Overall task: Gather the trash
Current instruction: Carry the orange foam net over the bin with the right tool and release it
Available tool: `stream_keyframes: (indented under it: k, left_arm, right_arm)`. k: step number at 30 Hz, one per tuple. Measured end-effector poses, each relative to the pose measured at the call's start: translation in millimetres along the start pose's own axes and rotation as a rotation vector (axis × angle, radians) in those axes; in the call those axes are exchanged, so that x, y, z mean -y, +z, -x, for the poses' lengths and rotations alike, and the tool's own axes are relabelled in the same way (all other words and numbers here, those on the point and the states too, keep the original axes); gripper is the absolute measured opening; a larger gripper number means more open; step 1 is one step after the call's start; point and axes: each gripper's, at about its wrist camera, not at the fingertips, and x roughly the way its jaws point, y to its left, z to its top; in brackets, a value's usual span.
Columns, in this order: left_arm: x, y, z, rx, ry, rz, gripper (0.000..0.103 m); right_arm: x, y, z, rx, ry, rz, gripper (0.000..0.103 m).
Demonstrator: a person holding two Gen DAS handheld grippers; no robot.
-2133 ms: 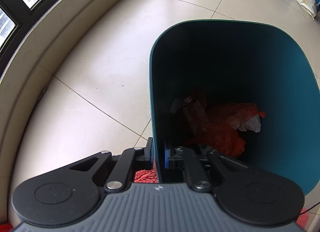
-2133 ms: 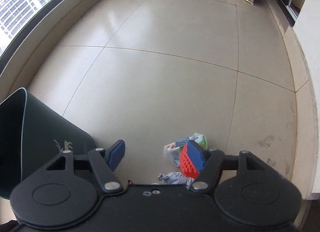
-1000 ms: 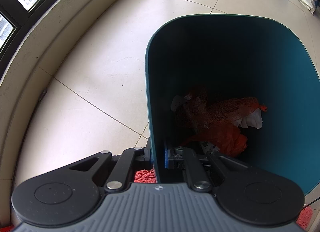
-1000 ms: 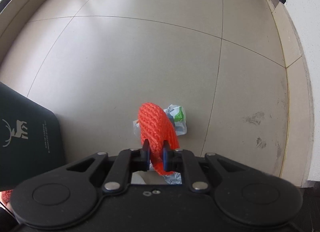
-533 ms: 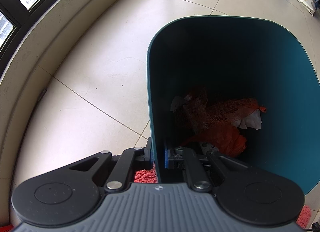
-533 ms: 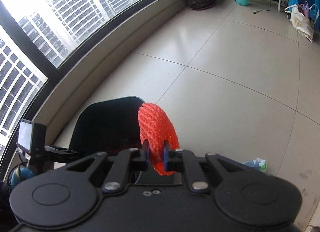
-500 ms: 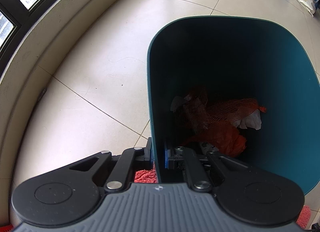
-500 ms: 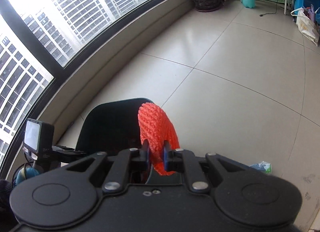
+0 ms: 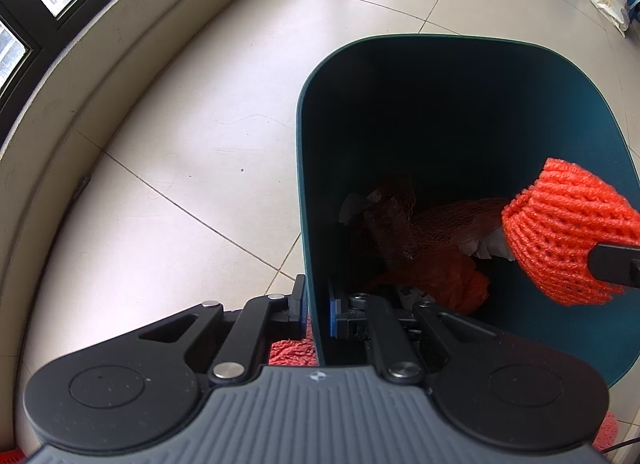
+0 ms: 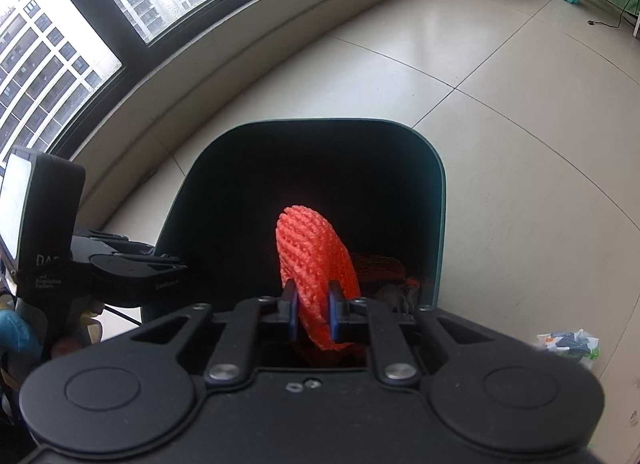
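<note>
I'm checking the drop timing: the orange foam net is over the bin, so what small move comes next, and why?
Probably open the right gripper and let go. Its pads pinch the orange foam net, which hangs over the mouth of the bin. The left gripper clamps the bin wall, steadying it, and trash already lies inside.

Both wrist views look down, seemingly close, into the bin (image 9: 460, 111).

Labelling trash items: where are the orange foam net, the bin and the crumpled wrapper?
orange foam net (image 10: 312, 252): right wrist view, ribbed middle.
bin (image 9: 460, 39): left wrist view, far rim.
crumpled wrapper (image 10: 568, 344): right wrist view, its middle.
</note>
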Motion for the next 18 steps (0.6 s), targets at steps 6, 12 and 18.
stream_keyframes:
  k: [6, 12, 18]
  left_arm:
    - [1, 0, 0, -0.001, -0.005, -0.003, 0.009]
    - [0, 1, 0, -0.001, -0.005, -0.009, 0.009]
    - [-2, 2, 0, -0.003, -0.008, -0.005, 0.009]
  right_arm:
    - [-4, -22, -22, -0.071, -0.036, 0.026, 0.020]
    - [-9, -27, -32, -0.118, -0.064, 0.045, 0.029]
    - [-15, -30, -13, -0.093, -0.046, 0.076, 0.047]
